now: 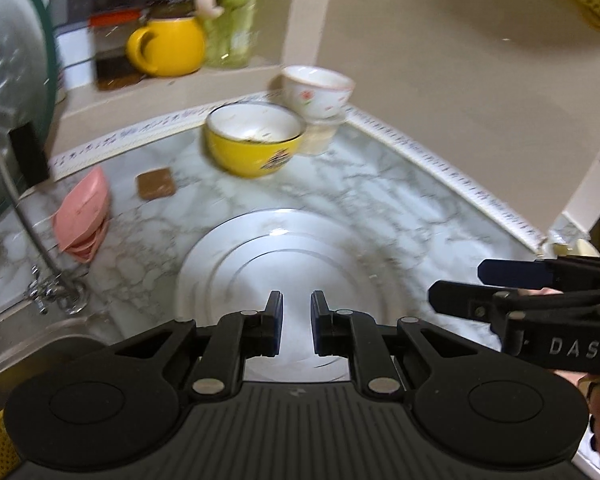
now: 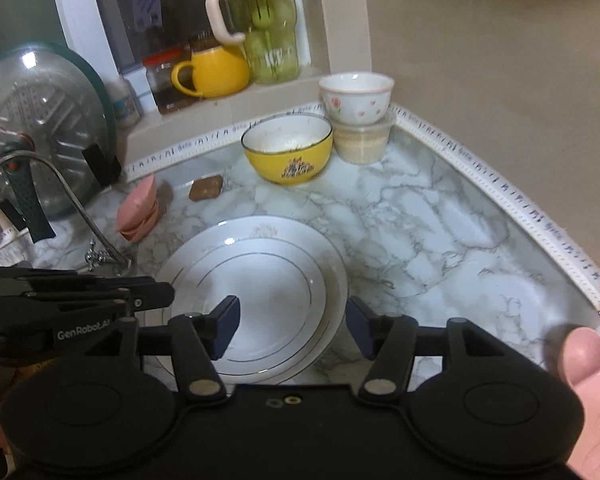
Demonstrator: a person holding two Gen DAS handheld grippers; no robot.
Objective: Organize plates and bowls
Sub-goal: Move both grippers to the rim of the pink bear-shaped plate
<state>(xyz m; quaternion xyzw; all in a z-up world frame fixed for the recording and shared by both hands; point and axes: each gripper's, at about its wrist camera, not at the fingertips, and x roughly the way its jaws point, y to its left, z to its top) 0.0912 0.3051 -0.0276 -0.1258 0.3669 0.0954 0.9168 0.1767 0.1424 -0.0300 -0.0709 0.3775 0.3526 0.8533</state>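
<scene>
A stack of white plates (image 2: 260, 280) with thin grey rings lies on the marble counter, also in the left wrist view (image 1: 284, 264). Behind it stand a yellow bowl (image 2: 288, 152) (image 1: 254, 140) and a white flowered bowl (image 2: 356, 96) (image 1: 316, 90) set on a clear lidded tub (image 2: 362, 140). My left gripper (image 1: 296, 312) hovers over the near part of the plates, fingers a small gap apart, holding nothing. My right gripper (image 2: 292, 320) is open wide and empty over the plates' near right edge. It also shows in the left wrist view (image 1: 460, 288).
A sink (image 1: 40, 344) and tap (image 2: 60, 200) lie at the left, with a glass pan lid (image 2: 40, 128) leaning behind. Pink cloth (image 2: 138, 212) and a brown pad (image 2: 206, 188) lie on the counter. A yellow mug (image 2: 216, 72), jars and a green jug (image 2: 268, 40) stand on the sill. Walls close the right.
</scene>
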